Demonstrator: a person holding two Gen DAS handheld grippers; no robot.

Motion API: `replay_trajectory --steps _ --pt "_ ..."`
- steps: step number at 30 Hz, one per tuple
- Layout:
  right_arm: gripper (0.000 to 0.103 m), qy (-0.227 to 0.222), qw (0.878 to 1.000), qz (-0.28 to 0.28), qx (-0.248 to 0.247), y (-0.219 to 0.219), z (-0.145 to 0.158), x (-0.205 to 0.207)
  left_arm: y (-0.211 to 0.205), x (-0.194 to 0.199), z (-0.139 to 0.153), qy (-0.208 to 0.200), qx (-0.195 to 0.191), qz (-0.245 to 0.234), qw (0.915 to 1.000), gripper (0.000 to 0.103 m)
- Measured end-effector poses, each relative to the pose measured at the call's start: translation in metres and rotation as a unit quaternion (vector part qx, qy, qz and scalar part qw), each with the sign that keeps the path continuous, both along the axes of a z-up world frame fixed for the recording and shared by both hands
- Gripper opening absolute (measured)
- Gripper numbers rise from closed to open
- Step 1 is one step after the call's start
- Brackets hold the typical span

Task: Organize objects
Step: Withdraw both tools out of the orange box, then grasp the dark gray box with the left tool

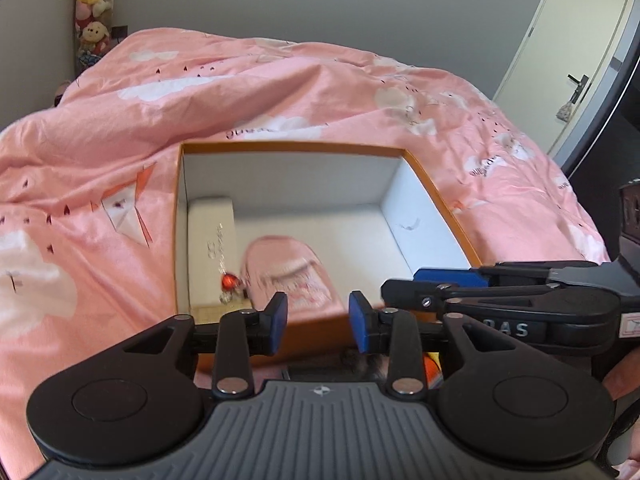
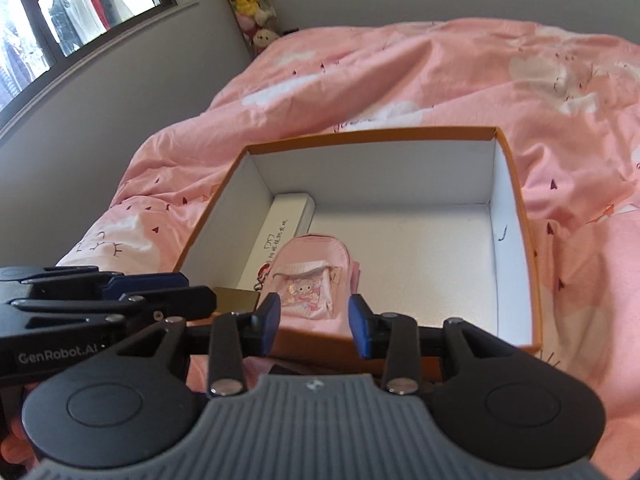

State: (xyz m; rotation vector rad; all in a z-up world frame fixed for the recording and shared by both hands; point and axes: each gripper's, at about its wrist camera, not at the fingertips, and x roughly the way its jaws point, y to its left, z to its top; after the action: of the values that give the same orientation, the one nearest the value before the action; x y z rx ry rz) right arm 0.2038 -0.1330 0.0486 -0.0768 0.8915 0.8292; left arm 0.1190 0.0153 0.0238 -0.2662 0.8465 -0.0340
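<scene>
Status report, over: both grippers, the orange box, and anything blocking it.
Left gripper open, empty; right gripper open, empty. Orange box on pink bedding, holding pink mini backpack beside white case. Nothing in the way.

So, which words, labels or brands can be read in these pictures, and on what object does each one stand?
"GenRobot.AI": side of the left gripper, right wrist view.
"BAS", partly hidden: side of the right gripper, left wrist view.
Writing on the white case: too small to read.
Print on the pink quilt: blurred.

blurred: pink pouch (image 1: 286, 276) | hidden: box (image 1: 432, 184) near wall, behind fingers (image 1: 278, 316)
</scene>
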Motion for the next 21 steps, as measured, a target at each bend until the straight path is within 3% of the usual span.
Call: replay_trajectory --steps 5,11,14,21 --pt "0.04 -0.035 0.999 -0.007 -0.014 -0.018 -0.002 -0.029 -0.005 -0.016 -0.015 0.026 -0.02 -0.012 0.9994 0.039" --pt "0.036 -0.012 0.998 -0.027 -0.061 -0.026 -0.034 -0.036 0.007 -0.02 -0.049 0.075 -0.062 0.019 0.9951 0.04" --pt "0.036 0.01 0.996 -0.039 -0.079 -0.03 -0.049 -0.034 0.018 -0.018 -0.067 0.102 -0.101 0.039 0.9889 0.053" --pt "0.036 0.032 0.993 -0.042 -0.108 -0.03 -0.067 -0.032 0.038 -0.009 -0.107 0.151 -0.168 0.091 0.9698 0.064"
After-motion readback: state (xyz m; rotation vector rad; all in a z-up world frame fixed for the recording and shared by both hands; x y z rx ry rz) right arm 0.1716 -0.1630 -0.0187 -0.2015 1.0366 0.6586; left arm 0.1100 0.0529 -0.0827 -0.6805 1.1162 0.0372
